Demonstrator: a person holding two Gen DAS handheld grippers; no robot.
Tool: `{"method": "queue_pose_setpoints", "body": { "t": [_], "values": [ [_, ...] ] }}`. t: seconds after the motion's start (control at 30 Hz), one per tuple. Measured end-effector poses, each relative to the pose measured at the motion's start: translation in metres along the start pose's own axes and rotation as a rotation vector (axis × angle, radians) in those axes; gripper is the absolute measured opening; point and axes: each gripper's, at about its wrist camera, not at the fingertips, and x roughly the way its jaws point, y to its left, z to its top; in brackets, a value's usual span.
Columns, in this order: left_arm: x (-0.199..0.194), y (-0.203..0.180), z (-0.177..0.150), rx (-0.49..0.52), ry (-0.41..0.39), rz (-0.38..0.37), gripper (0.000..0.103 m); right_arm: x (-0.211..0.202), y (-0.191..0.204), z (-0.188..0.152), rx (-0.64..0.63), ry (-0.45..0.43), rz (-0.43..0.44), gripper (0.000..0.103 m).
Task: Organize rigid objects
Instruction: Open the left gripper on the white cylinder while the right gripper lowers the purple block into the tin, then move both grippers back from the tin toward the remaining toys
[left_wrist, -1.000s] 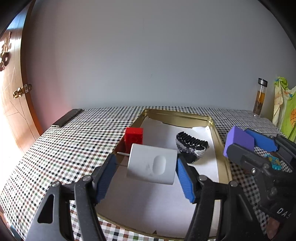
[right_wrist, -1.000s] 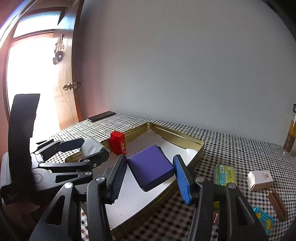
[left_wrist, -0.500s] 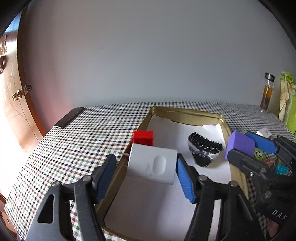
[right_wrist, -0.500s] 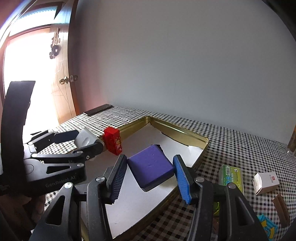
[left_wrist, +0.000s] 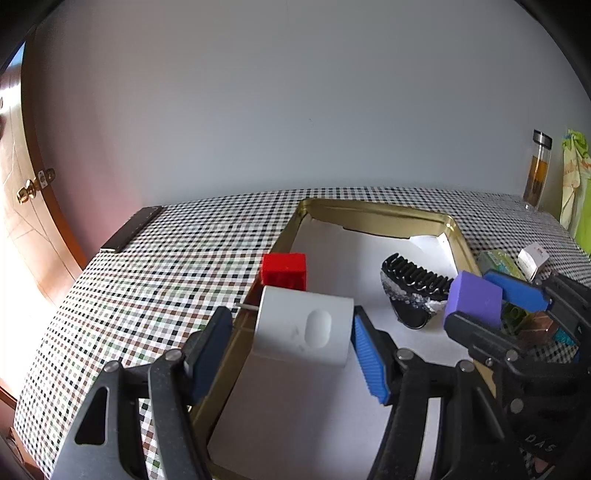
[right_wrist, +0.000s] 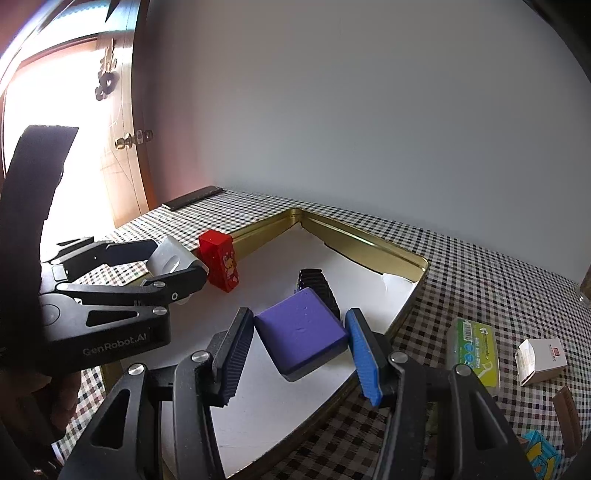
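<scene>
My left gripper (left_wrist: 291, 332) is shut on a white box (left_wrist: 303, 328) with an oval dent, held above the left rim of a gold tray (left_wrist: 369, 210) lined with white paper. In the tray, a red block (left_wrist: 283, 271) stands near that rim and a black hair claw (left_wrist: 413, 291) lies further right. My right gripper (right_wrist: 299, 347) is shut on a purple block (right_wrist: 301, 332), tilted, above the tray's (right_wrist: 351, 236) right half. The claw (right_wrist: 317, 284) sits just behind that block. The left gripper (right_wrist: 173, 266) shows beside the red block (right_wrist: 221, 266).
On the checked tablecloth right of the tray lie a green pack (right_wrist: 474, 350), a small white box (right_wrist: 541, 360), a brown bar (right_wrist: 569, 417) and a blue card (right_wrist: 535, 450). A glass bottle (left_wrist: 537, 170) stands at the back right. A dark flat bar (left_wrist: 131, 229) lies far left by the door.
Both grippers drifted with their loads over the tray. The left one shifted toward the tray's left rim. The right one came closer to the hair claw, which now shows behind the purple block.
</scene>
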Motion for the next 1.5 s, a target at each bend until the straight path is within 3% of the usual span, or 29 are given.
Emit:
{"method": "queue_pose_setpoints", "body": {
  "t": [0.57, 0.67, 0.83, 0.9, 1.5],
  "values": [
    [0.012, -0.011, 0.004, 0.069, 0.033, 0.015, 0.066, 0.011, 0.0, 0.001, 0.003, 0.014, -0.011, 0.055],
    [0.01, -0.011, 0.005, 0.077, 0.016, 0.051, 0.075, 0.014, -0.001, 0.002, 0.001, 0.017, -0.011, 0.062],
    [0.002, -0.003, 0.003, 0.04, -0.013, 0.059, 0.098, 0.009, -0.004, 0.002, 0.017, -0.006, -0.026, 0.074],
    [-0.003, -0.002, 0.001, 0.025, -0.026, 0.06, 0.101, 0.004, -0.005, 0.001, 0.023, -0.021, -0.019, 0.075],
    [-0.03, -0.036, -0.011, 0.003, -0.075, 0.0, 0.102, -0.039, -0.045, -0.024, 0.086, -0.061, -0.05, 0.076]
  ]
}}
